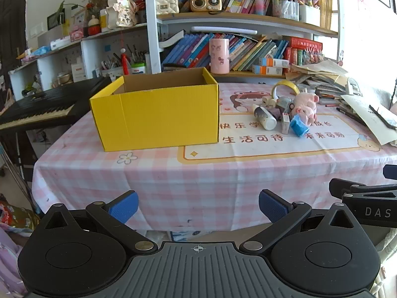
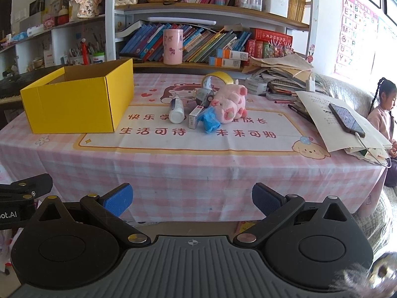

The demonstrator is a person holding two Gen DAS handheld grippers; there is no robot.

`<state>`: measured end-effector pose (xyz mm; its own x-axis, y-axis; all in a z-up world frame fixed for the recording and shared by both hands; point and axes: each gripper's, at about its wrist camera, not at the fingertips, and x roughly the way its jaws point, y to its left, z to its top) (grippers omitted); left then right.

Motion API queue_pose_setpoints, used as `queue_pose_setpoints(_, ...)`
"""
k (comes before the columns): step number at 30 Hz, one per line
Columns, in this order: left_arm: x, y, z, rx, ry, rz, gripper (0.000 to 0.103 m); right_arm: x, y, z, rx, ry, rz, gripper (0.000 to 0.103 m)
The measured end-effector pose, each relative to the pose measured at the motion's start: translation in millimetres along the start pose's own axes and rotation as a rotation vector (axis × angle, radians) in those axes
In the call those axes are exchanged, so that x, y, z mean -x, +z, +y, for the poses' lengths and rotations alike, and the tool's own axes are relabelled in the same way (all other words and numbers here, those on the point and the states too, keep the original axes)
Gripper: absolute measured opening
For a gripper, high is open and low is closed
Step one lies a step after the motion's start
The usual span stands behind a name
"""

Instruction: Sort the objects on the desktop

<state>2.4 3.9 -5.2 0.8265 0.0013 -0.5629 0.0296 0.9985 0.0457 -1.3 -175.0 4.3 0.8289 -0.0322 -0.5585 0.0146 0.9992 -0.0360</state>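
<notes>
An open yellow cardboard box (image 1: 158, 116) (image 2: 74, 101) stands on the left of the pink checked tablecloth (image 1: 198, 178). To its right lies a pile of small things: a pink plush pig (image 2: 229, 101) (image 1: 306, 106), a white bottle (image 2: 176, 110) (image 1: 265, 118), a small carton (image 2: 194, 116), a blue crumpled bag (image 2: 211, 121) (image 1: 299, 125) and a yellow tape roll (image 2: 218, 78) (image 1: 285, 87). My left gripper (image 1: 198, 206) and right gripper (image 2: 192, 198) are both open and empty, held off the table's front edge.
Bookshelves (image 2: 211, 42) and a pink cup (image 2: 173, 47) stand behind the table. Stacked papers with a phone (image 2: 346, 119) lie at the right. A keyboard (image 1: 37, 109) sits left of the table. A child (image 2: 383, 114) sits at the far right.
</notes>
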Motion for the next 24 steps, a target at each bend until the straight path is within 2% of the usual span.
queue_pose_setpoints(24, -0.2, 0.6, 2.7, 0.012, -0.033, 0.017, 0.103, 0.4, -2.4, -3.6, -0.019, -0.003, 0.01, 0.103)
